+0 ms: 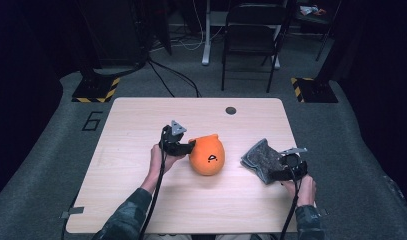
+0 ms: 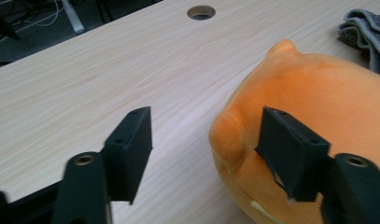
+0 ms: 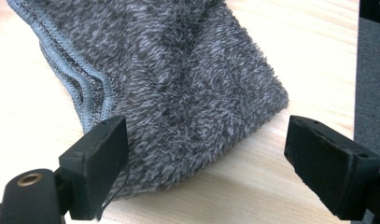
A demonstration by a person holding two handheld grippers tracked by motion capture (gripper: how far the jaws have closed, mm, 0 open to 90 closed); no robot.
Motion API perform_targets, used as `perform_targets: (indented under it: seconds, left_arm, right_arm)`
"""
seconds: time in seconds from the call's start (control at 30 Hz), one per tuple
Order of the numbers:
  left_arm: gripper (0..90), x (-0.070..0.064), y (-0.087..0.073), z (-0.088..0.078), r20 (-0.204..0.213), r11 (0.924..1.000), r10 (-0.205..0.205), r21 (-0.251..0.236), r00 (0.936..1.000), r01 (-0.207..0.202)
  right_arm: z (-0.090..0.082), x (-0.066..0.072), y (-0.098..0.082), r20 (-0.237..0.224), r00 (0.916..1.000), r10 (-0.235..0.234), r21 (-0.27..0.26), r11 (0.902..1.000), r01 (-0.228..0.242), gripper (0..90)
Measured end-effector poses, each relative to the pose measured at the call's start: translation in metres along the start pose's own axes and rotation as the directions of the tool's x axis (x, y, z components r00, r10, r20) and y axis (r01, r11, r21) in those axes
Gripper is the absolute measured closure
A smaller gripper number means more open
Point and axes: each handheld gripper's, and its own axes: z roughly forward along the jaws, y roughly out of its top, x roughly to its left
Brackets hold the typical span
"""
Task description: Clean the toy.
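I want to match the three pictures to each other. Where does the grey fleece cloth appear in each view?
High view: grey fleece cloth lies right of centre, just ahead of the right gripper.
Left gripper view: only its edge, top right corner.
Right gripper view: it covers the upper middle, reaching down between the open jaws.
Shared landmark: the light wooden table.

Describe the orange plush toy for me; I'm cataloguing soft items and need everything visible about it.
The orange plush toy is a rounded, soft-looking fabric blob with a small ear-like bump on top and a black stitched mark on its face. It lies near the middle of the wooden table, left of the grey fleece cloth and apart from it. The left gripper sits at its left side, jaws open; one jaw rests against the plush, the other stands clear over bare wood.
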Motion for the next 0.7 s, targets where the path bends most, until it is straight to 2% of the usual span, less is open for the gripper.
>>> perform_targets:
  seconds: [0.07,0.17,0.3,0.4,0.5,0.6,0.7]
  left_arm:
    - [27.4,0.001,0.000,-0.007,0.000,0.9998,-0.013,-0.012,0.9999,0.013]
    - [20.5,0.005,-0.002,-0.021,-0.007,0.9993,-0.021,-0.031,0.9998,0.020]
    - [16.8,0.014,-0.016,-0.044,-0.043,0.9991,-0.021,-0.036,0.9988,0.019]
    - [16.4,0.026,-0.037,-0.058,-0.086,0.9993,-0.035,-0.012,0.9956,0.034]
    - [15.0,0.041,-0.063,-0.067,-0.116,0.9979,-0.048,0.038,0.9922,0.052]
    - [12.8,0.054,-0.090,-0.070,-0.158,0.9911,-0.094,0.078,0.9829,0.108]
    - [12.4,0.064,-0.110,-0.072,-0.192,0.9845,-0.109,0.115,0.9753,0.132]
  right_arm:
    - [-0.001,-0.001,-0.001,0.002,0.9999,-0.015,-0.012,0.9998,0.015,12.7]
    - [-0.004,-0.003,-0.006,-0.013,0.9999,-0.004,-0.020,0.9998,0.004,12.2]
    - [-0.007,-0.006,-0.013,-0.023,0.9997,0.004,-0.019,0.9998,-0.004,11.0]
    - [-0.007,-0.009,-0.020,-0.030,0.9995,0.004,-0.035,0.9994,-0.005,9.3]
    - [-0.007,-0.010,-0.028,-0.036,0.9993,0.012,-0.039,0.9991,-0.014,7.9]
    - [-0.004,-0.010,-0.035,-0.045,0.9990,-0.002,-0.041,0.9992,0.000,6.3]
    - [0.001,-0.011,-0.042,-0.051,0.9986,-0.008,-0.029,0.9996,0.006,4.2]
